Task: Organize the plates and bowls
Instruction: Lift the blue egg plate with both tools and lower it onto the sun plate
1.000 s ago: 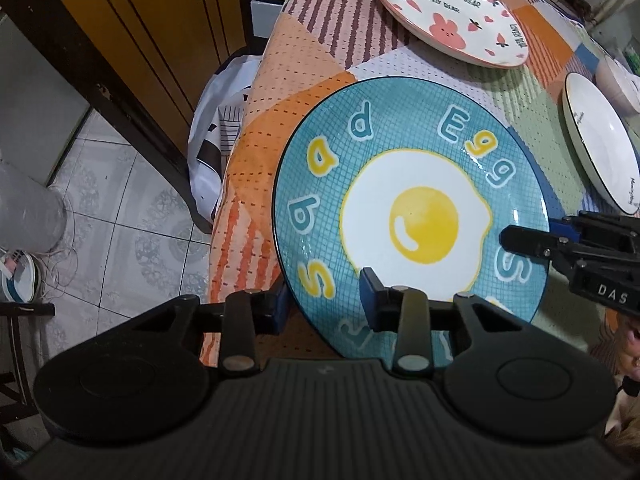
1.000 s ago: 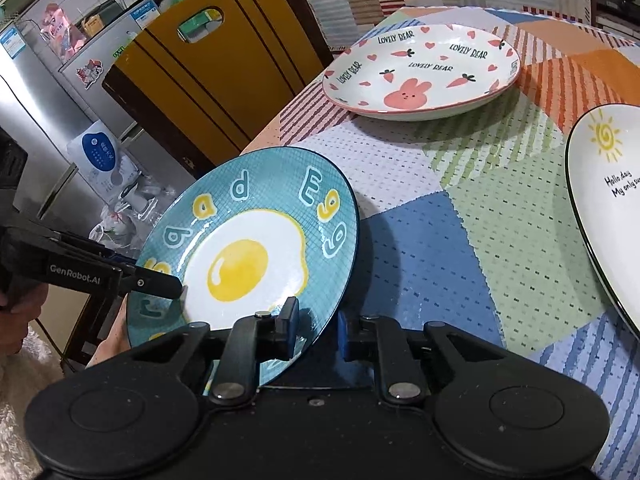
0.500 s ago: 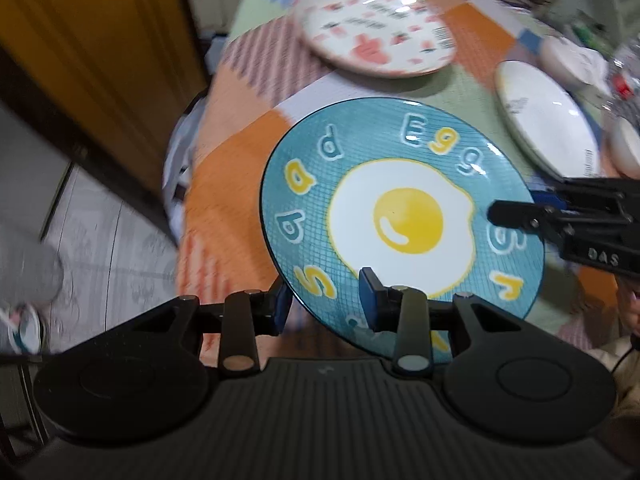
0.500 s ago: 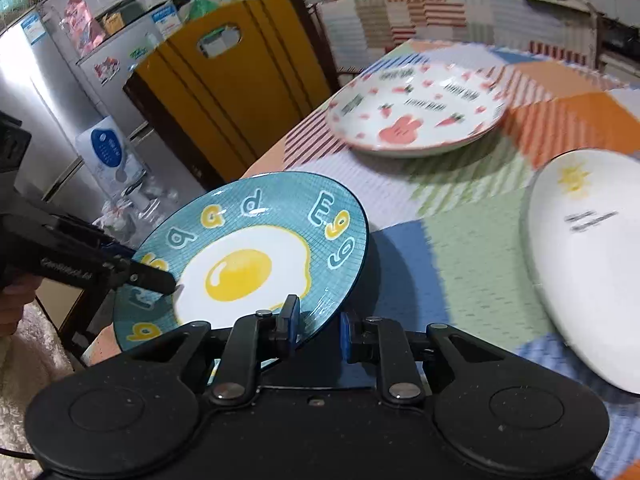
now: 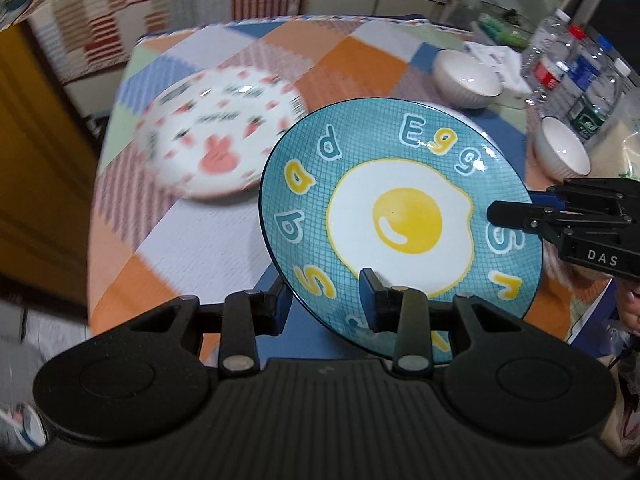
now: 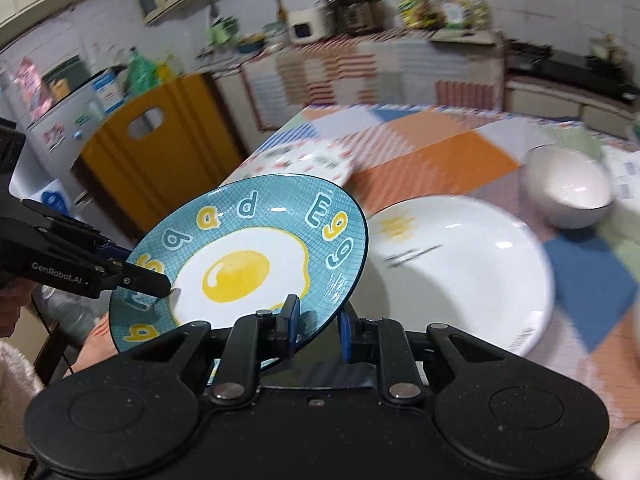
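A second ago the egg plate sat low over the near corner of the worktop, overhanging its edge; now it is carried higher and further in over the patchwork cloth, tilted, with nothing touching it from below. The rabbit plate lies to its left and the white sun plate shows behind its right edge, so the lift is done and, as I judge it, the carry toward a stack has begun. The left gripper grips the plate's near rim at a narrow gap, one pad under the rim and one on the painted face. Further right, the right gripper pinches the opposite rim the same way, jaws narrow, so the plate hangs between the two. Two white bowls stand beyond, near the water bottles, untouched.
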Demonstrator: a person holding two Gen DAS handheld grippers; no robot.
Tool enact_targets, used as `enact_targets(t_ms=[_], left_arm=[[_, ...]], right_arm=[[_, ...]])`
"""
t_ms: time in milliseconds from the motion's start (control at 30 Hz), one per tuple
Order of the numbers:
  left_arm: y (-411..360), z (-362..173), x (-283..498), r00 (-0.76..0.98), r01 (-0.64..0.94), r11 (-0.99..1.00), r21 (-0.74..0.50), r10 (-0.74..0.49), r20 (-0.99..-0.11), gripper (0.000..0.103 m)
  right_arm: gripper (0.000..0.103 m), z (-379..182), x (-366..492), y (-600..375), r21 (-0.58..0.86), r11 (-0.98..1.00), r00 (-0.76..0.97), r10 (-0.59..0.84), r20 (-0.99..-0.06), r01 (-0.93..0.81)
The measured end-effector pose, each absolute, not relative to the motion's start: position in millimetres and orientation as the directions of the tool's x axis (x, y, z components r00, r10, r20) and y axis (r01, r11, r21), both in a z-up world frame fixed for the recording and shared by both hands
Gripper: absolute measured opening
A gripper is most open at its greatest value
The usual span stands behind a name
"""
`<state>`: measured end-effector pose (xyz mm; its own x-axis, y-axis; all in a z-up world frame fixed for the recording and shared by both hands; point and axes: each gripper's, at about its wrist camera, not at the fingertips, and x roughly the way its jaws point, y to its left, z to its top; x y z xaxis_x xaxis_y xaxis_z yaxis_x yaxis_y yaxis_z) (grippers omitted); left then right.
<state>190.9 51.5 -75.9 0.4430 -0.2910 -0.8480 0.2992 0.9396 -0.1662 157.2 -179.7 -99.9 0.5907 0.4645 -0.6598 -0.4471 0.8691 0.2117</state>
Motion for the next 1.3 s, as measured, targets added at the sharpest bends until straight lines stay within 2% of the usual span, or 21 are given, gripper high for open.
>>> enact_targets(t_ms=[200,533,1100,1300], left_arm=[[15.6,-82.3,226.7,0.404,0.340,0.920,-0.197,-0.332,-0.852,0.034],[-36.7,-118.3,271.8,0.305,0.399,0.885,-0.239,-0.374,-0.876,0.034],[-49.1,-135.4,290.9,0.218,0.322,0.915,-0.242,-0.320,-0.922,0.035],[-50.1,-140.5,292.9,0.189,0.279,0.931,-0.238,-0.296,-0.936,0.034]], right_arm=[[0.024,-98.0,172.3,-216.3,0.195,0.904,0.632,0.407,-0.659,-0.380],[0.024,-123.5,201.1,-263.8,0.195,0.934,0.609,0.344,-0.715,-0.299],[0.025,-140.8,225.5,-269.1,0.191,0.943,0.537,0.313,-0.783,-0.271],[0.028,-137.2,234.3,-253.7,0.111,0.956,0.499,0.238,-0.833,-0.271]])
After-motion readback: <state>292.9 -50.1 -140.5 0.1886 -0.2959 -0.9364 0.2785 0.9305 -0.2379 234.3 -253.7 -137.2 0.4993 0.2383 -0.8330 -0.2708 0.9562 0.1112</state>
